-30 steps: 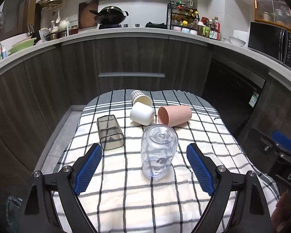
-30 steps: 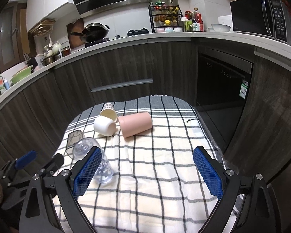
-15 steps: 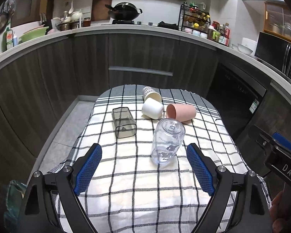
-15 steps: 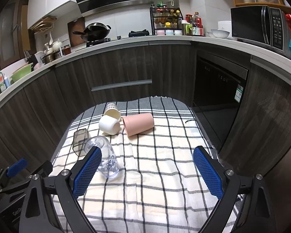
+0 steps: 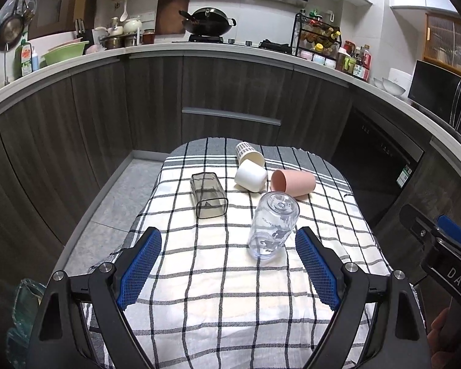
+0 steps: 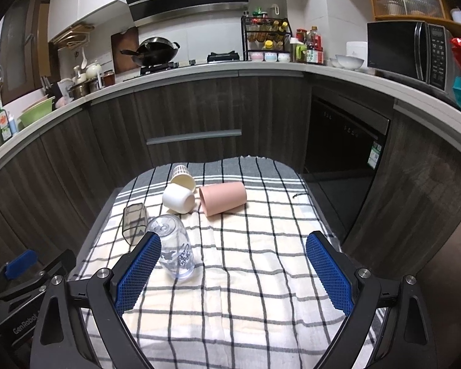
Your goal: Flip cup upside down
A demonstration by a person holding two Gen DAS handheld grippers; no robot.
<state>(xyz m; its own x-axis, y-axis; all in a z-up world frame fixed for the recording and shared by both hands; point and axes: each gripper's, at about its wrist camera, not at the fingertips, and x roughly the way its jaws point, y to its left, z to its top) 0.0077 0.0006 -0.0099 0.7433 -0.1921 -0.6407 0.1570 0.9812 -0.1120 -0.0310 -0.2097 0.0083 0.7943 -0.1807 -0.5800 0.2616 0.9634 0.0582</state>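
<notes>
On the desk point(image 5: 347, 279), which a checked cloth point(image 5: 230, 276) covers, we see five cups. Nearest to us stands the clear cup point(image 5: 273, 226), its base up and its mouth down on the cloth; in the left view it appears a little tilted, and we cannot tell if this comes only from the lens. It carries dark print on its wall. Our left gripper point(image 5: 229, 266) is wide and holds nothing; the clear cup is just beyond the blue pads point(image 5: 318, 272), nearer to the right one, and does not touch them. Our right gripper point(image 6: 233, 272) is wide also and empty, and in its view the clear cup point(image 6: 173, 250) is partly behind the left pad point(image 6: 136, 272). Beyond the clear cup, a grey square cup point(image 5: 208, 195) lies on its side with the mouth toward us. Further back, a white cup point(image 5: 250, 175) and a pink cup point(image 5: 293, 183) lie on their sides, near each other, and a cream cup point(image 5: 249, 154) with a dotted base lies just behind the white one, perhaps touching it. Behind the desk we see dark cabinets point(image 5: 230, 92), with a wok point(image 5: 210, 21) on the stove and a microwave point(image 6: 411, 52) at the right. At the right edge of the left view a part of the other gripper body shows.
</notes>
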